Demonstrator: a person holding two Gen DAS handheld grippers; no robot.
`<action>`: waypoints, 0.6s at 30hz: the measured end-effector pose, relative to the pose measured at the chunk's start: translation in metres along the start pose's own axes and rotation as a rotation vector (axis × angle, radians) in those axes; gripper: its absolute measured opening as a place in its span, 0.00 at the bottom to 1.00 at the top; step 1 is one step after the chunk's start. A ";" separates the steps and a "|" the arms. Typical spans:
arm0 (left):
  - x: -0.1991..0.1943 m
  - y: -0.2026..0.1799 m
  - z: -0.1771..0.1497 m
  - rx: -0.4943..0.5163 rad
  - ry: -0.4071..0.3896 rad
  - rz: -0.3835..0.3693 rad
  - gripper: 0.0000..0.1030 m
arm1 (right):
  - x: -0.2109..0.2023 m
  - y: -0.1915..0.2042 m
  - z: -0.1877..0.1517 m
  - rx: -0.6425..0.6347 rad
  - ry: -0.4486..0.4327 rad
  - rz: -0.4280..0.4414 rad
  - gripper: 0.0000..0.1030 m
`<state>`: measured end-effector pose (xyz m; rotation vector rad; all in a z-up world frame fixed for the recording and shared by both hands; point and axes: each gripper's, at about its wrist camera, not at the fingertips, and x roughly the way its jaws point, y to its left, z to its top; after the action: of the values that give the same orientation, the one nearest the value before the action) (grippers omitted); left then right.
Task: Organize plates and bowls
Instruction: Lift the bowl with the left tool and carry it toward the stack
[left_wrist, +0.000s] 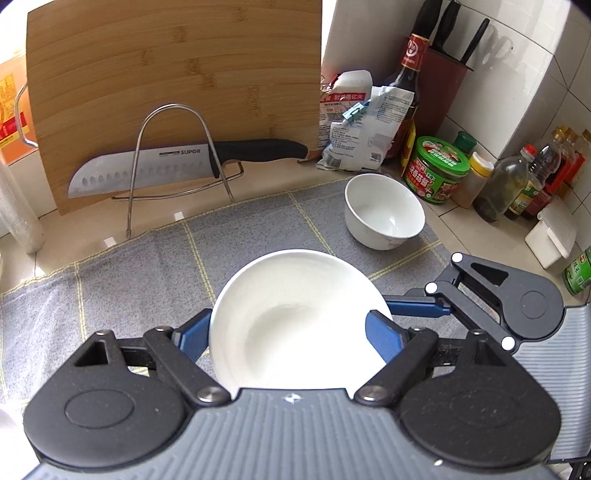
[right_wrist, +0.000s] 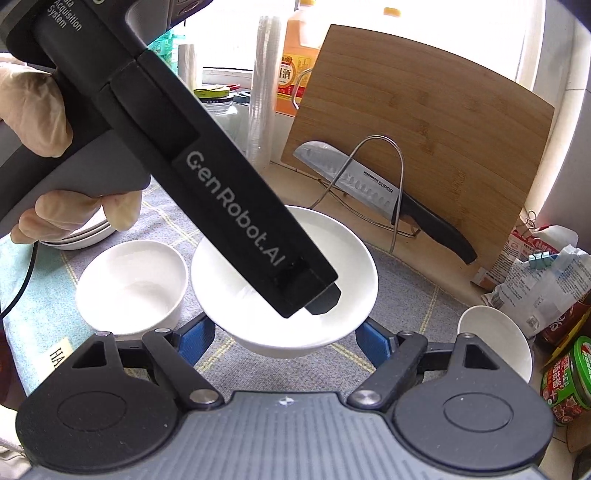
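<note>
My left gripper (left_wrist: 295, 332) is shut on a white bowl (left_wrist: 295, 325), one blue finger (left_wrist: 382, 336) inside and one outside its rim, and holds it tilted above the grey checked mat (left_wrist: 147, 280). The same bowl (right_wrist: 325, 332) shows in the right wrist view with the left gripper's black body (right_wrist: 221, 192) across it. My right gripper (right_wrist: 284, 341) is open and empty, just in front of that bowl. A second white bowl (left_wrist: 384, 212) stands on the mat's far right corner, also low right in the right wrist view (right_wrist: 495, 339). A third white bowl (right_wrist: 133, 284) stands left, with stacked plates (right_wrist: 81, 238) behind it.
A bamboo cutting board (left_wrist: 177, 92) leans at the back with a knife (left_wrist: 177, 162) in a wire rack (left_wrist: 177, 155). Bags (left_wrist: 354, 125), a soy bottle (left_wrist: 410, 88), a knife block (left_wrist: 450, 74), jars (left_wrist: 436, 170) and sauce bottles (left_wrist: 509, 188) crowd the right corner.
</note>
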<state>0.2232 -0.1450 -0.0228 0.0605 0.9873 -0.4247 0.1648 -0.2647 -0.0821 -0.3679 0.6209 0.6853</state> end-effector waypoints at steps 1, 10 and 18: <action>-0.002 0.001 -0.002 -0.007 -0.002 0.004 0.84 | 0.000 0.002 0.000 -0.005 -0.001 0.006 0.84; -0.024 0.012 -0.022 -0.061 -0.016 0.042 0.84 | -0.001 0.026 0.008 -0.055 -0.011 0.053 0.84; -0.045 0.029 -0.045 -0.127 -0.032 0.089 0.84 | 0.003 0.051 0.017 -0.119 -0.019 0.109 0.84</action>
<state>0.1775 -0.0930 -0.0151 -0.0169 0.9746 -0.2795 0.1385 -0.2176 -0.0773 -0.4396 0.5870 0.8311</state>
